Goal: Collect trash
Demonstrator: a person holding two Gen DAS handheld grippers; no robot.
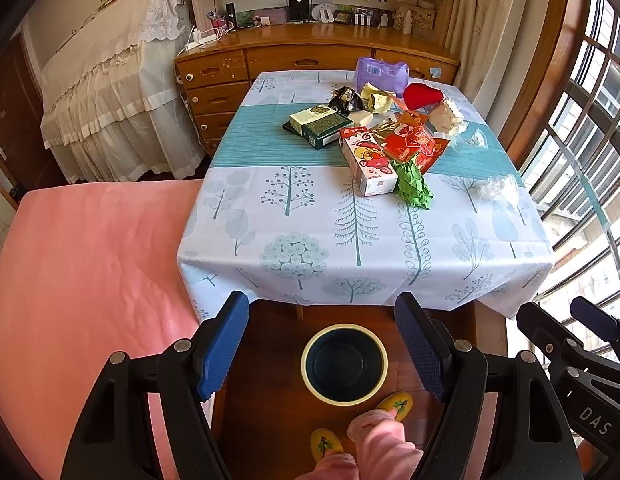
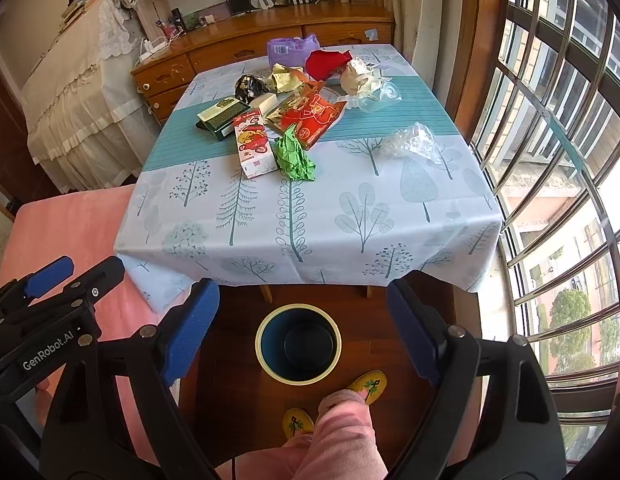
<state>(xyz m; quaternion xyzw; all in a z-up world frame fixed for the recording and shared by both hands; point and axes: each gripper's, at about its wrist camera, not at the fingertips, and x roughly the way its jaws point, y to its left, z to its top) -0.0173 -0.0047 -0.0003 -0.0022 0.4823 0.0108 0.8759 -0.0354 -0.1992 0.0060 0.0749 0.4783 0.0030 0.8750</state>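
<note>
Hovering grippers: the left gripper (image 1: 322, 344) and the right gripper (image 2: 301, 332) both hang tilted downward at the near edge of the table, side by side.
Left gripper state: jaws spread wide, blue pads well apart, nothing between them but open air.
Right gripper state: jaws likewise wide apart and holding nothing.
Bin: a round bin (image 1: 344, 364) with a pale rim and dark blue inside stands on the wooden floor just below both grippers, near the table's front edge.
Person: pink trouser legs and yellow slippers (image 2: 368, 386) show just near of the bin.
Table: a tablecloth (image 1: 350, 232) printed with pale trees and one teal band covers it; the near half is bare cloth.
Trash location: the trash is heaped on the far half of the table, around the teal band, well apart from both grippers.
Trash looks: nearest lies a crumpled green paper ball (image 1: 414, 184), touching a red and white carton (image 1: 368, 160) with a cartoon bear on it. Behind them sit a red snack wrapper (image 1: 414, 140), a dark green box (image 1: 322, 124), a black crumpled wrapper (image 1: 346, 100), a red pouch (image 1: 424, 94), a purple pack (image 1: 380, 72) and wadded cream paper (image 1: 448, 118).
Right side: clear crumpled plastic (image 2: 410, 142) lies alone near the table's right edge.
</note>
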